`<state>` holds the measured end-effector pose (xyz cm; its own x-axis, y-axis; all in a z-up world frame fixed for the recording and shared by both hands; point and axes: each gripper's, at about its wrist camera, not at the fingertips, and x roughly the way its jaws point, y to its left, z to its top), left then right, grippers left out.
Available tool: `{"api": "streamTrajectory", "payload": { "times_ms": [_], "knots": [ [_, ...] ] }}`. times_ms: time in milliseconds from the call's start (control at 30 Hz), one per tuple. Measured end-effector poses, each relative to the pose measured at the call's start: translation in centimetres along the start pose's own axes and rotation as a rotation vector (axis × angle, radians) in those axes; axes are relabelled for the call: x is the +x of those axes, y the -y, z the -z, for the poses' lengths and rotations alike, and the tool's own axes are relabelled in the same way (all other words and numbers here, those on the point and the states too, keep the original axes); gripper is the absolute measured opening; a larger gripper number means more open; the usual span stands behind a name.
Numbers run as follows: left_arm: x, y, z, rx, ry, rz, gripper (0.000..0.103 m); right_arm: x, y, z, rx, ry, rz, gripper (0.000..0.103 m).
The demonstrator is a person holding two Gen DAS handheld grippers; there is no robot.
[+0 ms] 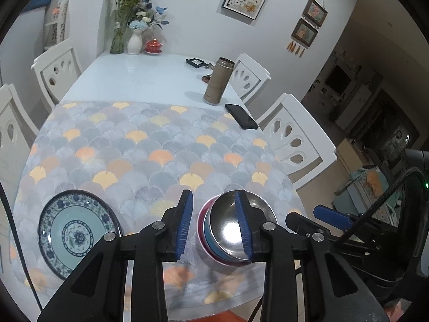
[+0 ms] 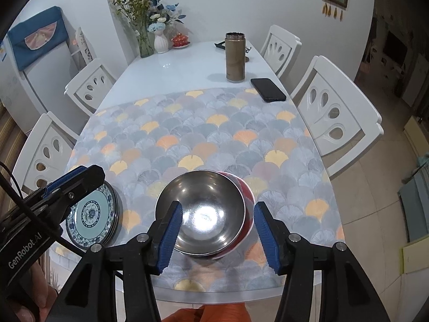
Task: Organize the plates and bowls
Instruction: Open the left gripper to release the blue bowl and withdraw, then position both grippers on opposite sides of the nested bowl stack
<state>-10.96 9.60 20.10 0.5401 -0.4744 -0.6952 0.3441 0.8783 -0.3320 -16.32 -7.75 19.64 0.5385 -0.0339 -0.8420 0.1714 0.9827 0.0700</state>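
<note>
A steel bowl [image 2: 201, 212] sits nested on top of a red bowl [image 2: 248, 194] near the front of the patterned tablecloth [image 2: 214, 134]. In the left wrist view the same stack [image 1: 236, 230] shows blue and pink rims beneath the steel one. A stack of blue-and-white plates [image 1: 77, 230] [image 2: 91, 214] lies to its left. My left gripper [image 1: 214, 225] hovers open over the bowls' left edge, with nothing pinched. My right gripper [image 2: 219, 236] is open above the bowls, its pads on either side and clear of the rim. A finger [image 2: 72, 182] of the left gripper crosses over the plates.
A tan flask [image 2: 235, 56] and a black phone [image 2: 268, 90] stand at the cloth's far right. Vases with flowers [image 2: 150, 32] and a red lidded cup [image 2: 180, 40] are at the far end. White chairs [image 2: 340, 107] line both sides. The table's front edge [image 2: 241, 295] is close.
</note>
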Motion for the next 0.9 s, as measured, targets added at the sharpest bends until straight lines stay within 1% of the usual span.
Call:
{"api": "streamTrajectory", "payload": {
  "times_ms": [100, 200, 300, 433, 500, 533, 567, 600, 633, 700, 767, 833, 900],
  "knots": [
    [-0.2, -0.5, 0.0, -0.027, 0.002, 0.005, 0.033, -0.2, -0.2, 0.0, -0.004, 0.006, 0.005, 0.053],
    [-0.5, -0.6, 0.0, -0.024, 0.003, 0.021, 0.033, -0.5, -0.5, 0.0, -0.013, 0.014, 0.009, 0.053],
    [-1.1, -0.5, 0.1, -0.020, 0.016, 0.019, 0.033, -0.9, -0.9, 0.0, -0.018, 0.020, 0.010, 0.053],
    [-1.7, -0.8, 0.1, -0.043, 0.026, 0.026, 0.035, -1.7, -1.5, -0.1, -0.040, 0.041, 0.017, 0.054],
    [-1.9, -1.0, 0.0, -0.054, 0.031, 0.036, 0.035, -2.3, -1.8, -0.1, -0.055, 0.057, 0.028, 0.056],
    [-1.9, -1.1, 0.0, -0.059, 0.031, 0.038, 0.036, -2.5, -1.8, -0.1, -0.060, 0.066, 0.032, 0.060],
    [-2.0, -1.0, -0.1, -0.062, 0.032, 0.037, 0.038, -2.7, -1.9, -0.2, -0.061, 0.071, 0.034, 0.064],
    [-2.1, -1.0, -0.1, -0.064, 0.034, 0.034, 0.040, -2.8, -1.9, -0.3, -0.060, 0.076, 0.034, 0.065],
    [-2.2, -0.9, -0.1, -0.066, 0.037, 0.030, 0.042, -3.0, -1.9, -0.4, -0.060, 0.084, 0.033, 0.066],
    [-2.3, -0.9, -0.2, -0.068, 0.044, 0.019, 0.051, -3.0, -1.9, -0.7, -0.062, 0.089, 0.025, 0.066],
    [-2.2, -1.0, -0.3, -0.079, 0.049, 0.011, 0.054, -3.0, -1.8, -1.0, -0.063, 0.093, 0.017, 0.067],
    [-2.0, -1.1, -0.5, -0.092, 0.049, 0.008, 0.054, -2.9, -1.7, -1.4, -0.061, 0.094, 0.010, 0.070],
    [-1.6, -1.0, -0.7, -0.103, 0.048, -0.002, 0.054, -2.6, -1.5, -1.7, -0.066, 0.090, 0.005, 0.070]
  ]
}}
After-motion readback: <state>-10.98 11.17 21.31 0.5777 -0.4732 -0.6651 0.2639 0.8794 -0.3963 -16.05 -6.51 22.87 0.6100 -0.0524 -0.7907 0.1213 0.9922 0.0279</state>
